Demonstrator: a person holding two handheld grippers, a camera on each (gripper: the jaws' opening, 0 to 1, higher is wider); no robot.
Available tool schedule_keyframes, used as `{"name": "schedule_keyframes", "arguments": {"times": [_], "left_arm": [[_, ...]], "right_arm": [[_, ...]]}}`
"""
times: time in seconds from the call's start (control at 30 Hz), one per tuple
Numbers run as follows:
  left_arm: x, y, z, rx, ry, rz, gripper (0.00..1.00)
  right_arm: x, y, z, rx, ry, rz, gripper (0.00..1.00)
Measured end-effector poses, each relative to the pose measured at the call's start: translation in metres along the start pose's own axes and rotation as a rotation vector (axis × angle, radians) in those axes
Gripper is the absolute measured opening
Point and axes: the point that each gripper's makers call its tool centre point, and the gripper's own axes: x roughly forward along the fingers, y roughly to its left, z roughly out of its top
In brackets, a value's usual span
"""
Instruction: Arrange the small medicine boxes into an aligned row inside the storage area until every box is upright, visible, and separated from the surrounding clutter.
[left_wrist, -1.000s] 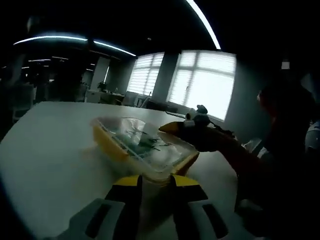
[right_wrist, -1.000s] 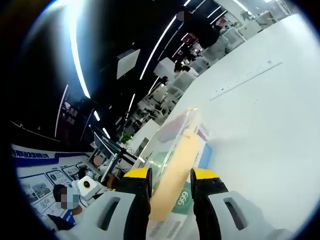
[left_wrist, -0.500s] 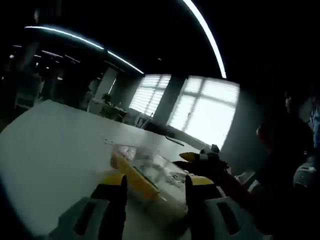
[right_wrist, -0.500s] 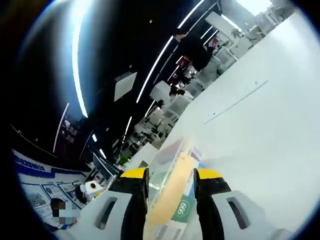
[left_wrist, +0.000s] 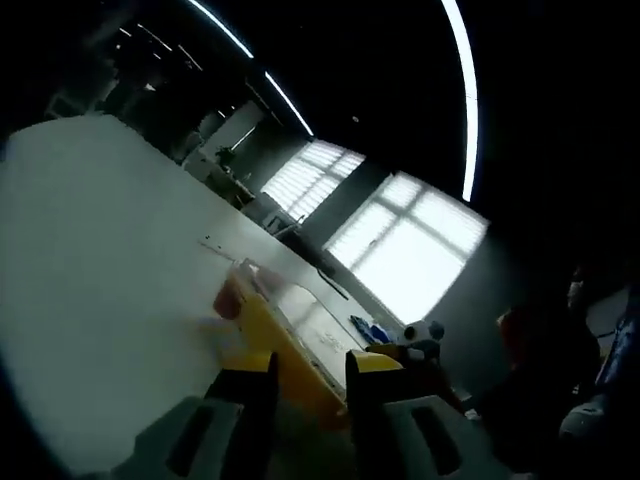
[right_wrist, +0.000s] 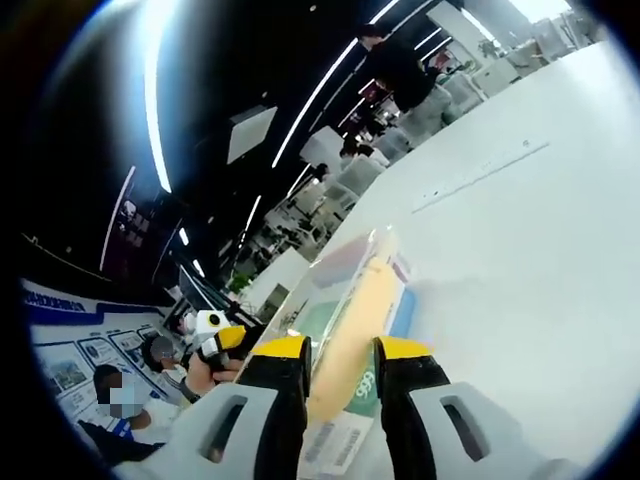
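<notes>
Between both tongs (left_wrist: 298, 362): yellow tray (right_wrist: 352, 318) edge, over white table (right_wrist: 520, 260).

**Clearance: white table**

Table (right_wrist: 520, 260): open bare surface on the far side of the yellow container (right_wrist: 350, 310), toward the far edge. Container edge occupies the gap between the right gripper (right_wrist: 340, 350) jaws. Left gripper (right_wrist: 222, 338) close at its opposite side.

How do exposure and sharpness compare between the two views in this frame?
Left gripper view: underexposed, windows blown out behind, the yellow tray between the left tongs dim and soft. Right gripper view: brighter, white table near washed out, tray edge between the right tongs blurred, strong fisheye bending.
</notes>
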Motion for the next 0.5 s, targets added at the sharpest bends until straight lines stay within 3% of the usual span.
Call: {"name": "schedule_keyframes", "arguments": {"times": [0.07,0.17,0.3,0.47,0.5], "left_arm": [[0.001,-0.001,-0.001,-0.003,0.005,-0.002,0.2],[0.002,0.001,-0.011,0.039,0.066,0.037,0.2],[0.002,0.0,-0.012,0.041,0.063,0.037,0.19],[0.001,-0.001,-0.012,0.039,0.059,0.043,0.11],[0.002,0.0,-0.013,0.058,0.076,0.071,0.1]], "right_arm": [[-0.002,0.003,-0.003,-0.003,-0.004,-0.001,0.23],[-0.008,0.005,0.0,-0.013,-0.022,0.002,0.2],[-0.008,0.006,0.0,-0.01,-0.023,0.004,0.19],[-0.007,0.008,-0.003,-0.007,-0.012,0.002,0.17],[-0.006,0.001,0.002,-0.023,0.003,-0.027,0.17]]}}
